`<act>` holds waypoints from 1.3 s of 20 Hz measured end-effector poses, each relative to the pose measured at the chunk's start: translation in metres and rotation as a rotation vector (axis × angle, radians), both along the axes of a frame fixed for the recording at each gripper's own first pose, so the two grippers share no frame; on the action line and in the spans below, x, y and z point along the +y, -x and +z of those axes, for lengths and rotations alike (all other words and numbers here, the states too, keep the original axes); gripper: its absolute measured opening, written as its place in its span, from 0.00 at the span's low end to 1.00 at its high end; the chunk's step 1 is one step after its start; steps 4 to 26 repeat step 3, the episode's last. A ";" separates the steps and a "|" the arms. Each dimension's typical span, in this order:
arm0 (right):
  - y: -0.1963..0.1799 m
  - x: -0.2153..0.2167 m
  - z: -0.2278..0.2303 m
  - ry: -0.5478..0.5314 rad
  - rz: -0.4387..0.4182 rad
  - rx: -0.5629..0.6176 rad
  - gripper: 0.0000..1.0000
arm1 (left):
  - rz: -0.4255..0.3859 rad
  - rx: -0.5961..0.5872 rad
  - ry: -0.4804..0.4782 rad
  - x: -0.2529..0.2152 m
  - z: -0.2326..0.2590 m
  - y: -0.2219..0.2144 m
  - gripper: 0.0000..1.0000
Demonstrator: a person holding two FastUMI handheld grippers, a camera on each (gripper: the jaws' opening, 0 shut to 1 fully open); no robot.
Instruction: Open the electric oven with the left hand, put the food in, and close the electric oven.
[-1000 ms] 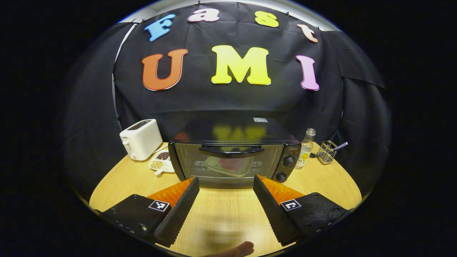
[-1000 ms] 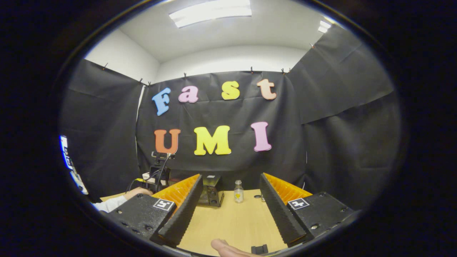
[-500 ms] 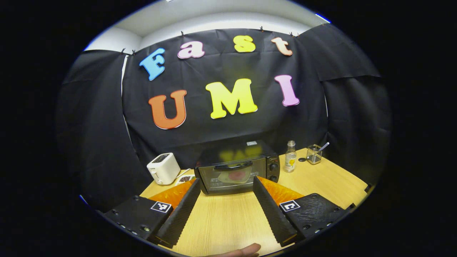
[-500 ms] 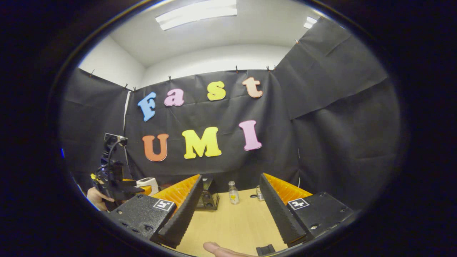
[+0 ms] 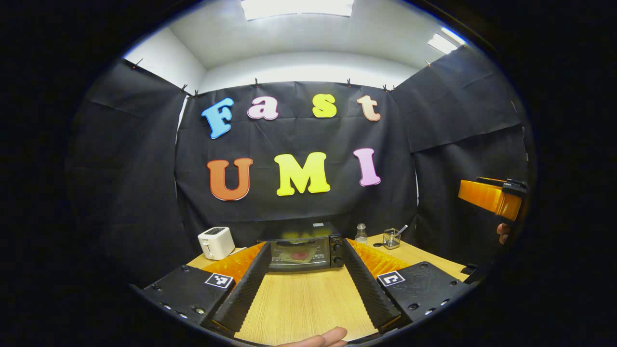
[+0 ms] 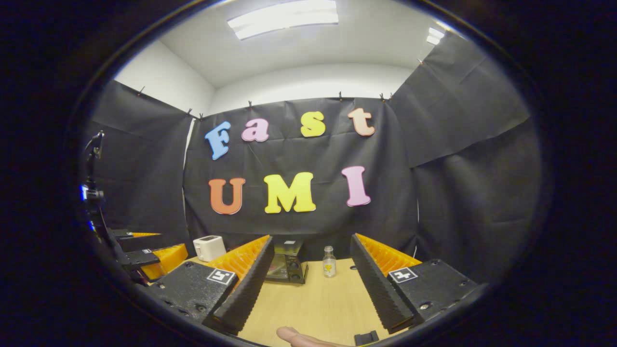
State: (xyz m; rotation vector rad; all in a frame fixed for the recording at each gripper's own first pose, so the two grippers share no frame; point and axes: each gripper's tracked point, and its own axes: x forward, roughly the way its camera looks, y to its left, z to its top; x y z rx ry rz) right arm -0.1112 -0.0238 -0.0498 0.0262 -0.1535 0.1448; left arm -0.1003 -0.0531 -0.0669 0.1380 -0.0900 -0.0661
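The bench [image 5: 299,308] stretches pale and wood-grained under both grippers. In the left gripper view more of it lies in front of the camera than half a second ago, and the ceiling lights have come into the top of the picture, so the left gripper has pulled back and tipped upward.

The electric oven [image 5: 302,251] stands at the far edge of the bench against the black wall, its glass door shut; it looks much smaller than a second ago, when it took up the middle of that view. In the right gripper view the oven [image 6: 288,263] sits partly behind the left-hand finger.

Behind the door glass lies the food [image 5: 299,255], a reddish piece on a pale tray, inside the oven.

A white toaster [image 5: 215,242] stands left of the oven, apart from it. A clear bottle [image 5: 360,233] is just right of the oven, and a small wire holder [image 5: 391,238] stands beyond the bottle.

The left gripper [image 5: 304,284] is released, fingers wide apart with bare bench between them, grasping nothing. The right gripper [image 6: 312,282] is likewise spread and empty; it has barely shifted, while the left gripper, held low at the edge of its view half a second ago, now sits level beside it. The right gripper also shows at the right rim of the left gripper view.
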 end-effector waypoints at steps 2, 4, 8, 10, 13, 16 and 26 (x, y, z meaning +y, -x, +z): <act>0.002 0.004 -0.002 0.002 0.012 -0.001 0.96 | 0.041 -0.008 0.042 0.010 -0.003 0.010 0.89; 0.003 0.008 -0.005 0.006 0.021 0.003 0.96 | 0.033 -0.009 0.071 0.006 -0.005 0.013 0.94; 0.003 0.008 -0.005 0.006 0.021 0.003 0.96 | 0.033 -0.009 0.071 0.006 -0.005 0.013 0.94; 0.003 0.008 -0.005 0.006 0.021 0.003 0.96 | 0.033 -0.009 0.071 0.006 -0.005 0.013 0.94; 0.003 0.008 -0.005 0.006 0.021 0.003 0.96 | 0.033 -0.009 0.071 0.006 -0.005 0.013 0.94; 0.003 0.008 -0.005 0.006 0.021 0.003 0.96 | 0.033 -0.009 0.071 0.006 -0.005 0.013 0.94; 0.003 0.008 -0.005 0.006 0.021 0.003 0.96 | 0.033 -0.009 0.071 0.006 -0.005 0.013 0.94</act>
